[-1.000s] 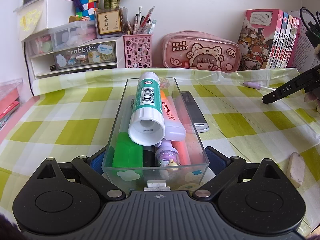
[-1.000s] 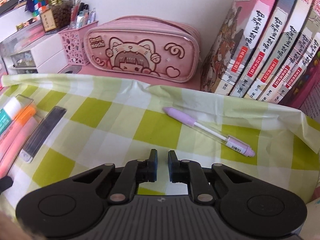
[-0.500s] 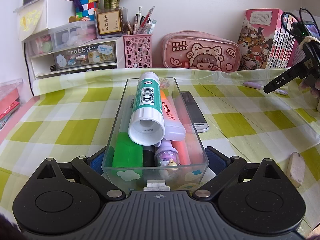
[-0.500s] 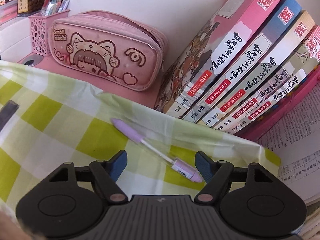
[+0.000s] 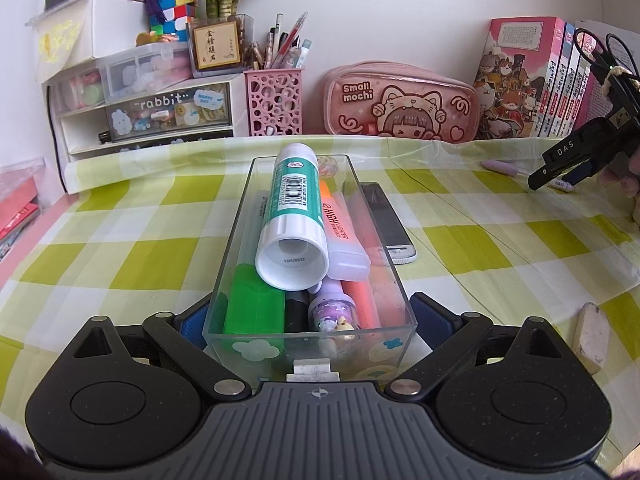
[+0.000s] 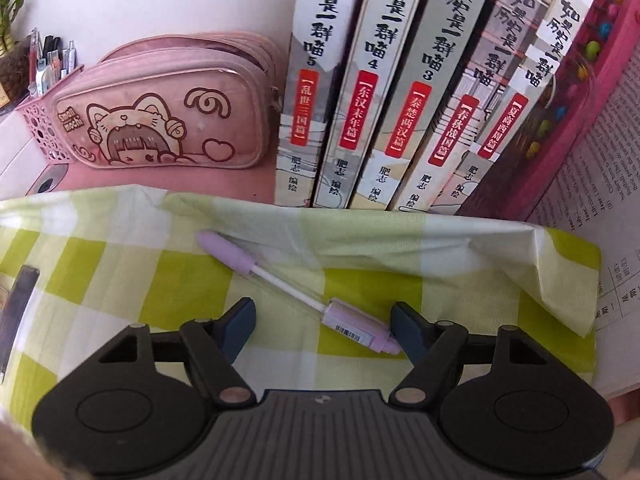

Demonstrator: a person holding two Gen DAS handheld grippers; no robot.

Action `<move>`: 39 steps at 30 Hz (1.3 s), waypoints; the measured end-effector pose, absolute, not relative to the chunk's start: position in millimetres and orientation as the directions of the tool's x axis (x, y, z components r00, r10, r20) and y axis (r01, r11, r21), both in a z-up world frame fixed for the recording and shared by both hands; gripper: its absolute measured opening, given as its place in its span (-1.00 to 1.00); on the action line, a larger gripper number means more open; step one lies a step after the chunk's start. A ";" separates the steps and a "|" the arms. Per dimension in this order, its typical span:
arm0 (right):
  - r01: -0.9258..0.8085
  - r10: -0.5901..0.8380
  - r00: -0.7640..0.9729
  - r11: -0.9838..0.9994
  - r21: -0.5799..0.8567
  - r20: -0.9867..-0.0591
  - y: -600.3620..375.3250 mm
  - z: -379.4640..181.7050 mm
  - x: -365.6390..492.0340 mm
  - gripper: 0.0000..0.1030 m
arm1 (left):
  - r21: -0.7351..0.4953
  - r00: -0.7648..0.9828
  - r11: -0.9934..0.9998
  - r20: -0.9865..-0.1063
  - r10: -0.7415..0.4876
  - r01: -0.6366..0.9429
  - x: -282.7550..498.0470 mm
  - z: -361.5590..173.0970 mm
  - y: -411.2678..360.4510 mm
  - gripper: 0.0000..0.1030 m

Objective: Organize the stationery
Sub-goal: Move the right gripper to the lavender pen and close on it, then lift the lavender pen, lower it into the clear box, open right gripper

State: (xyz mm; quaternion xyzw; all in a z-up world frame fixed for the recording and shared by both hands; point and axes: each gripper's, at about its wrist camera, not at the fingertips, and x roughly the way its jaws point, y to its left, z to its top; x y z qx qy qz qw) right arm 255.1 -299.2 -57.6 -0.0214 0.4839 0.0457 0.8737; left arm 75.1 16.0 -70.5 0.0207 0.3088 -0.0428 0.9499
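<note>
Since the earlier frame the right gripper [image 6: 323,322] has advanced, fingers spread, over the pen [image 6: 294,289], which lies diagonally on the counter [image 6: 120,280], rear end near the right finger. The left gripper [image 5: 310,320] clamps the clear box [image 5: 310,338].

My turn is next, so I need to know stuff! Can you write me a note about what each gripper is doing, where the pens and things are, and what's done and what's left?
Left gripper: shut on the clear box, which rests on the checked cloth.
Right gripper: open, low over the purple pen, whose back end lies between its fingers. Not gripped yet.
Done: glue stick, highlighters and markers already in the box.
Left: close on the pen and put it in the box. A flat black case beside the box and a worn eraser on the cloth may need tidying too.
</note>
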 end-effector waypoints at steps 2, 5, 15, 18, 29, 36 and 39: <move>-0.120 0.069 0.516 0.993 0.007 -0.854 -297.0 -53.9 251.7 0.06 | 0.013 0.806 0.995 -0.588 -0.068 0.094 74.8 -70.5 16.3 0.82; -0.135 0.072 0.504 0.991 0.004 -0.861 -289.2 -47.3 242.3 -0.20 | 0.013 0.806 0.995 -0.588 -0.068 0.094 74.8 -70.5 16.3 0.82; -0.184 0.067 0.518 0.982 -0.035 -0.853 -260.2 -44.9 201.1 -0.65 | 0.019 0.807 0.996 -0.587 -0.062 0.091 73.2 -70.7 16.0 0.83; -0.189 0.083 0.521 0.982 -0.020 -0.849 -249.9 -43.8 187.2 -0.71 | 0.019 0.807 0.996 -0.587 -0.062 0.091 73.3 -70.7 16.0 0.83; -0.267 0.135 0.501 0.964 -0.005 -0.855 -210.4 -34.1 139.7 -0.78 | 0.016 0.806 0.996 -0.588 -0.064 0.091 73.2 -71.0 17.4 0.84; -0.274 0.118 0.437 0.962 -0.006 -0.892 -188.0 -28.9 148.8 -0.42 | 0.015 0.806 0.996 -0.588 -0.064 0.091 73.3 -71.0 17.6 0.84; -0.264 0.119 0.434 0.965 0.000 -0.893 -183.7 -30.3 158.0 -0.41 | 0.016 0.806 0.996 -0.588 -0.064 0.091 73.3 -71.1 17.4 0.84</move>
